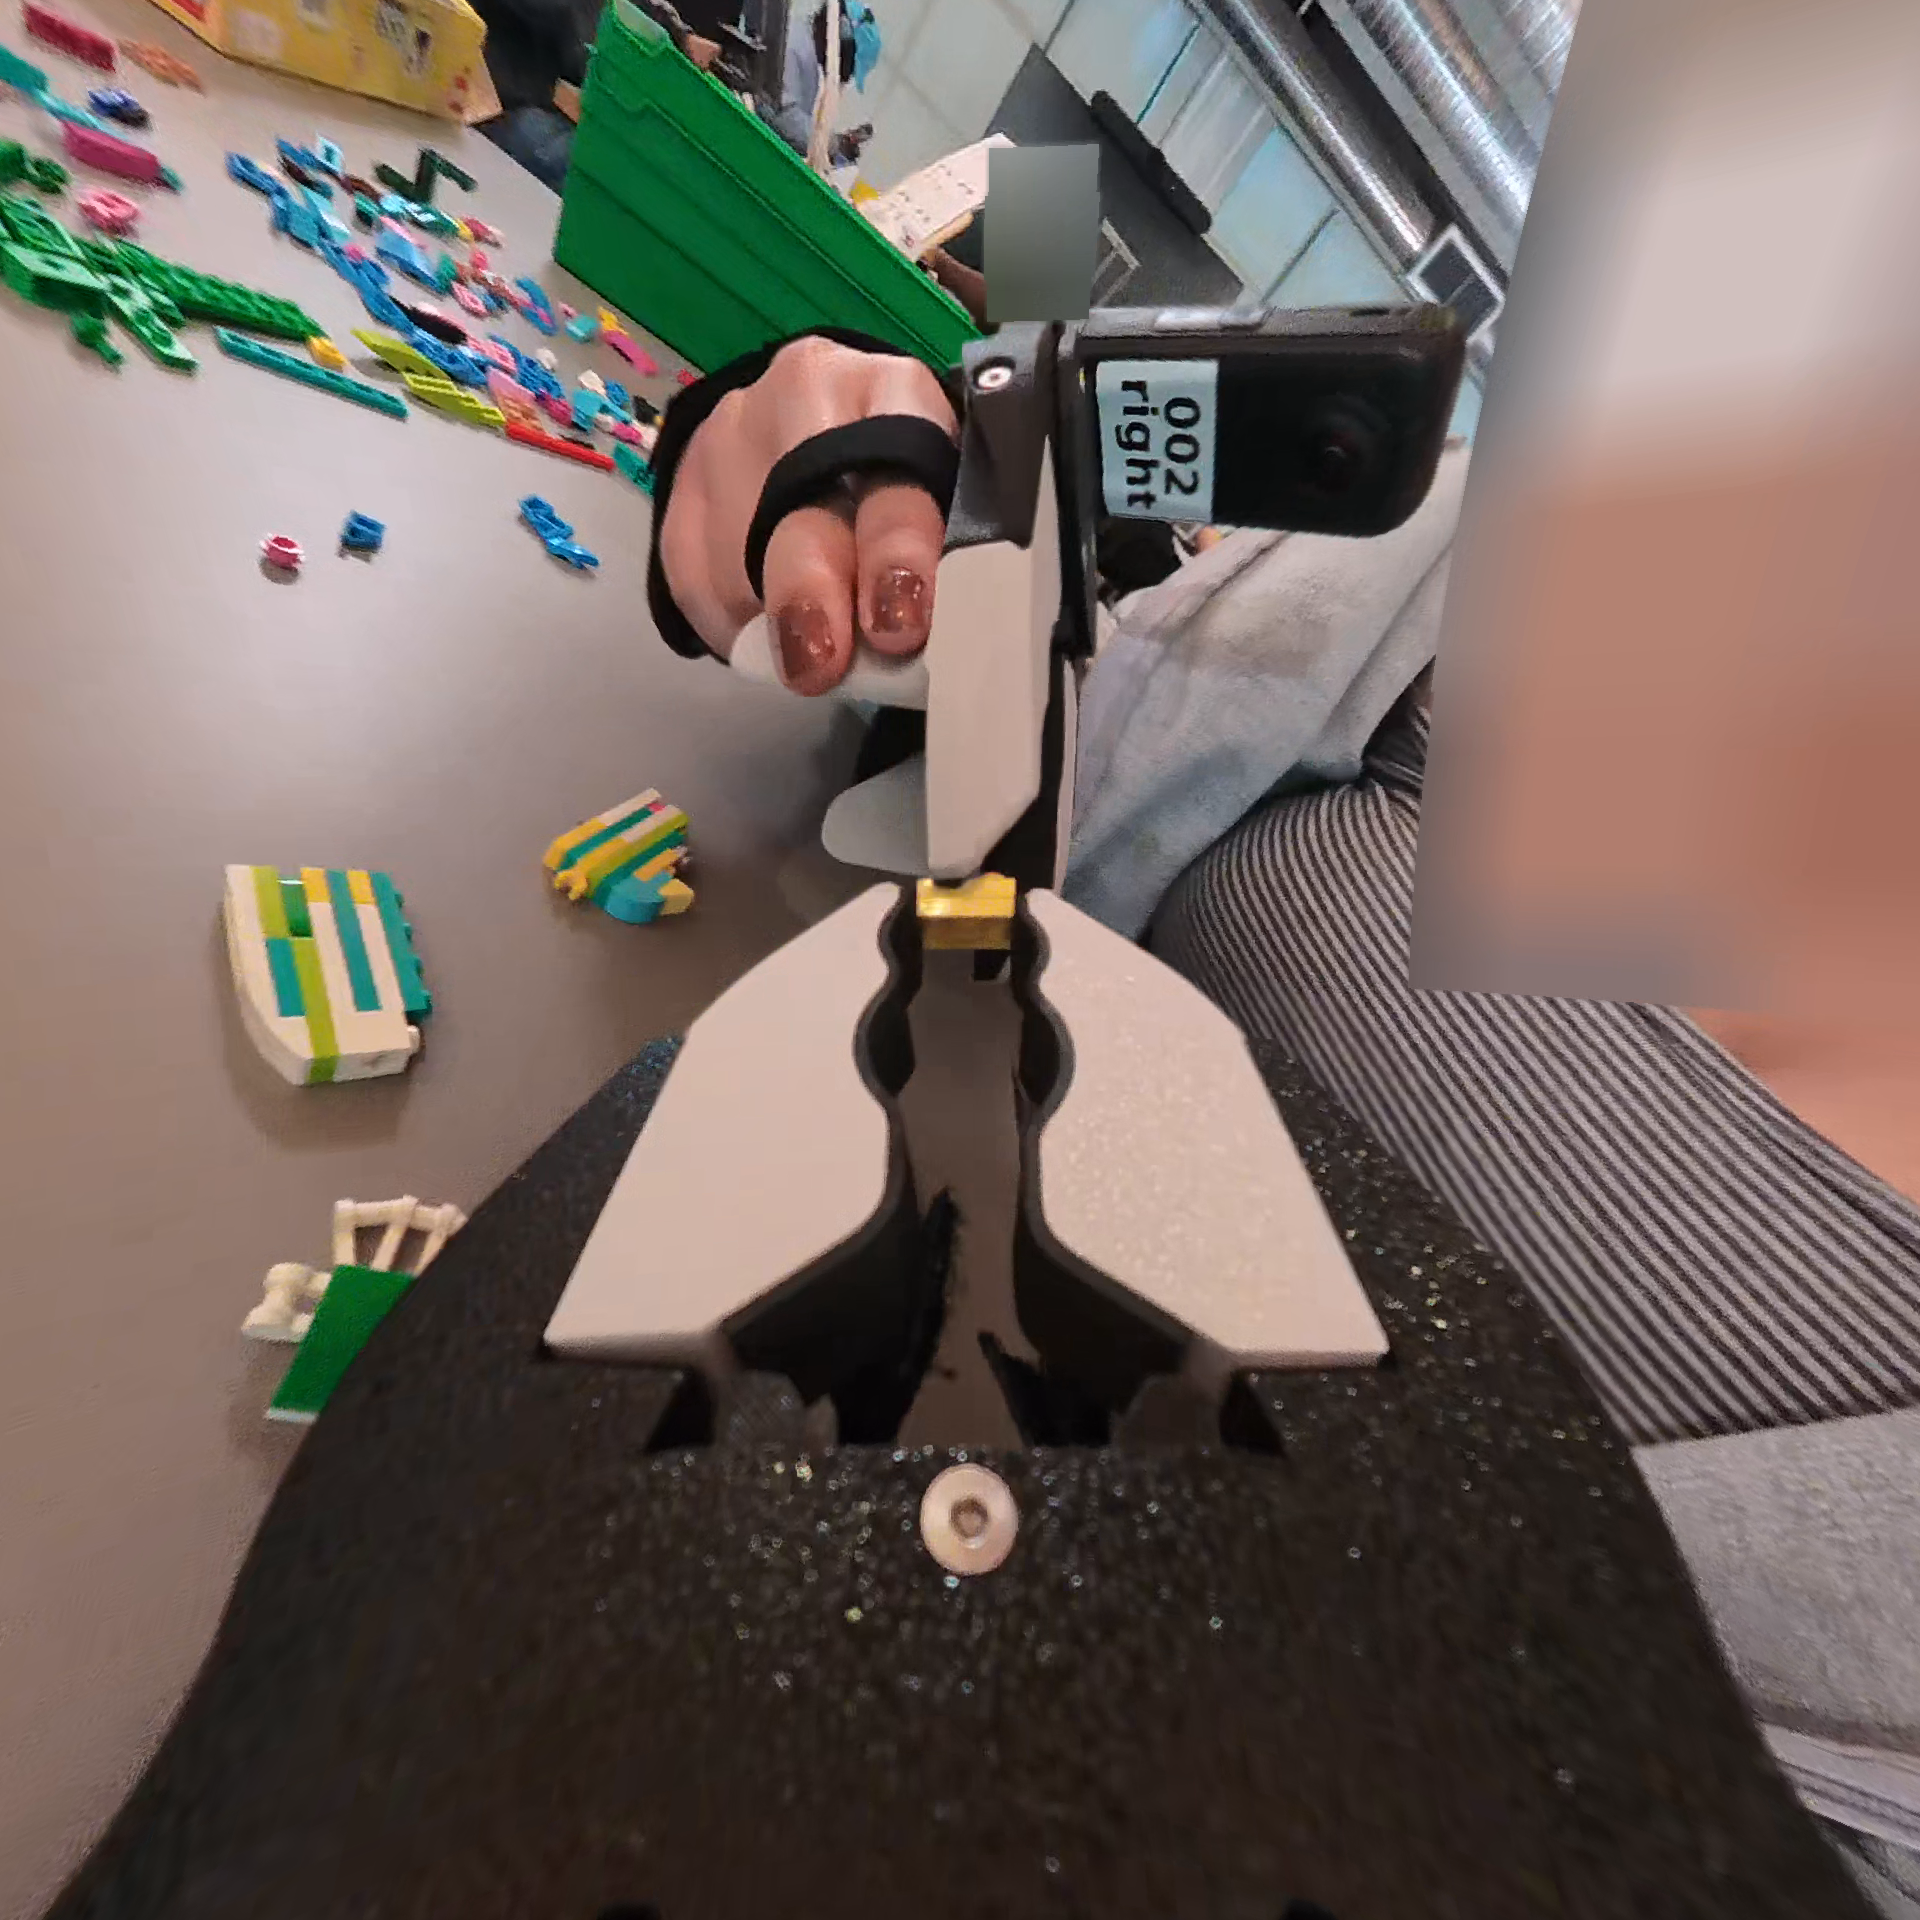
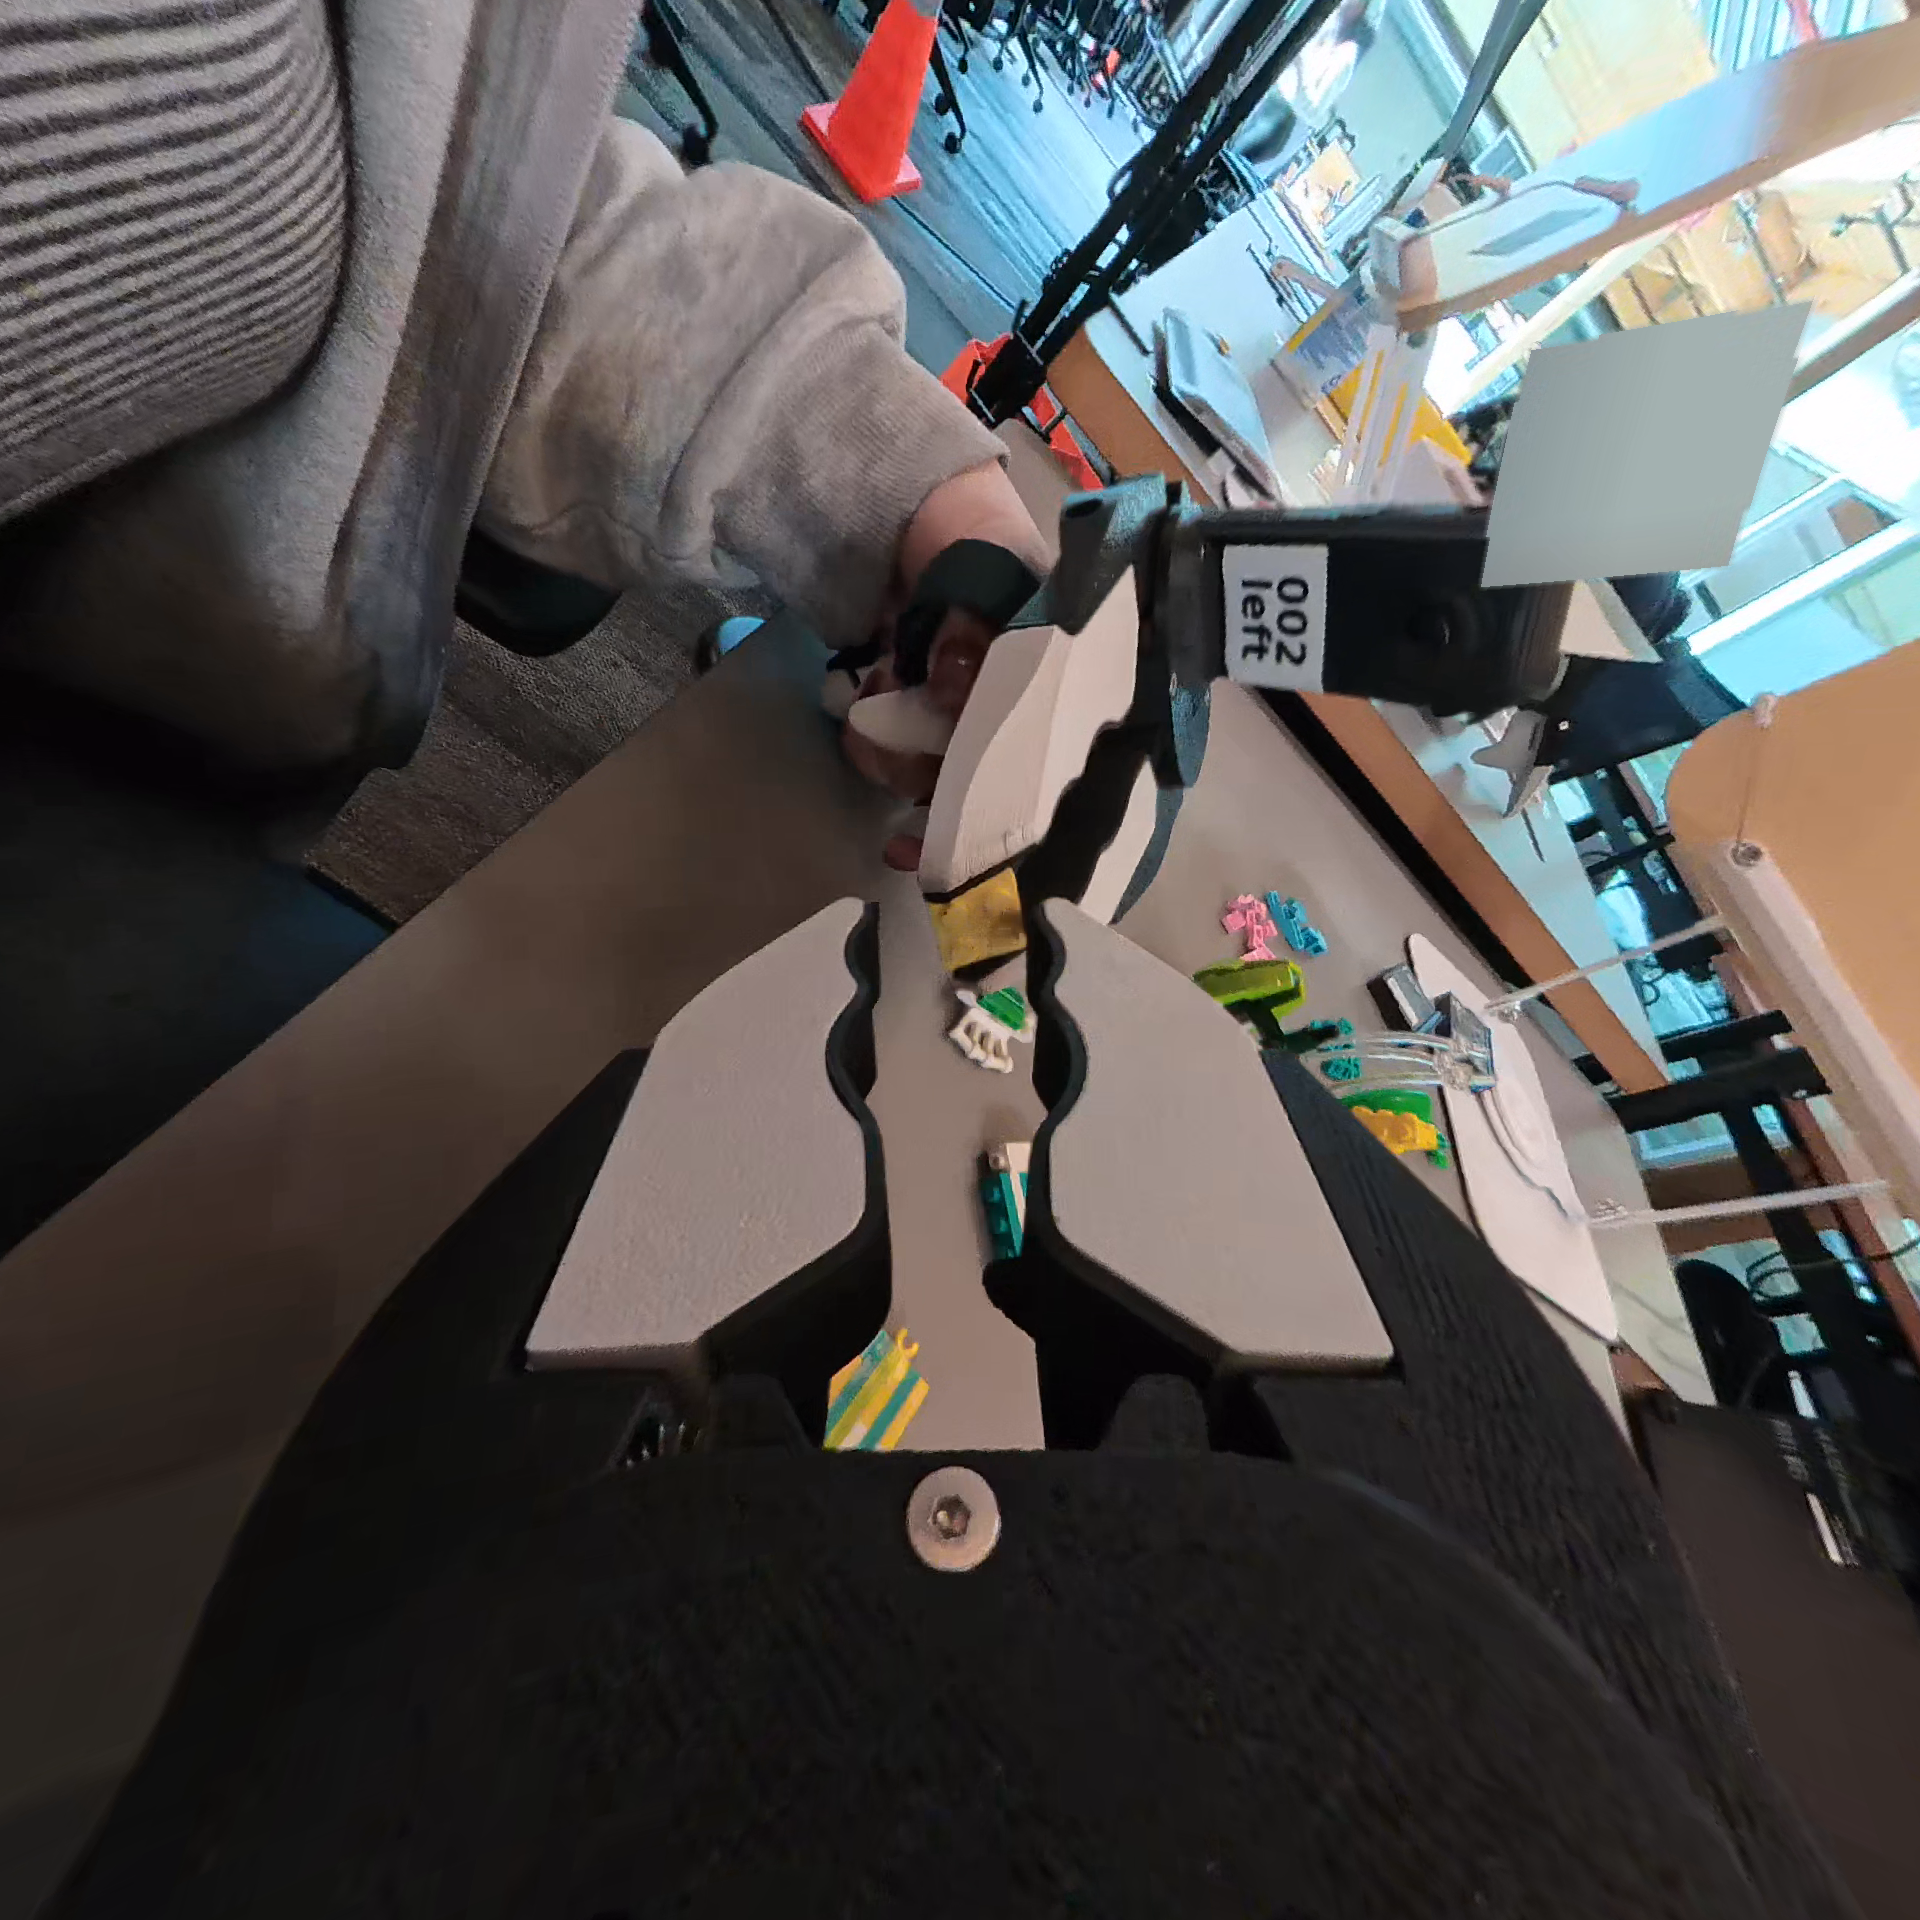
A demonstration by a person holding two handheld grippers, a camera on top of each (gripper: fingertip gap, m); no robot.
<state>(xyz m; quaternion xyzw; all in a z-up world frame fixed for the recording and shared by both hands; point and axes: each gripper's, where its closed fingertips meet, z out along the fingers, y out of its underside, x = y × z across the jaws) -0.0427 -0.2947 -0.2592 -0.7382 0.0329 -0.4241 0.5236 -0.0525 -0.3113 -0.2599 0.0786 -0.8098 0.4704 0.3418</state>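
**Yellow brick between two grippers**

The left gripper is clamped on a yellow brick, held above the table. The right gripper stands apart — the left wrist view shows one fingertip at the brick's top. Only that view shows the green bin; only the right shows an orange cone.

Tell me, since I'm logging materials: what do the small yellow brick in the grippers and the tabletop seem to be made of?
The yellow brick, clamped in the left gripper, looks like moulded hard plastic: crisp edges, slight gloss. The tabletop appears to be smooth grey laminate with a soft matte sheen, though its core is hidden.
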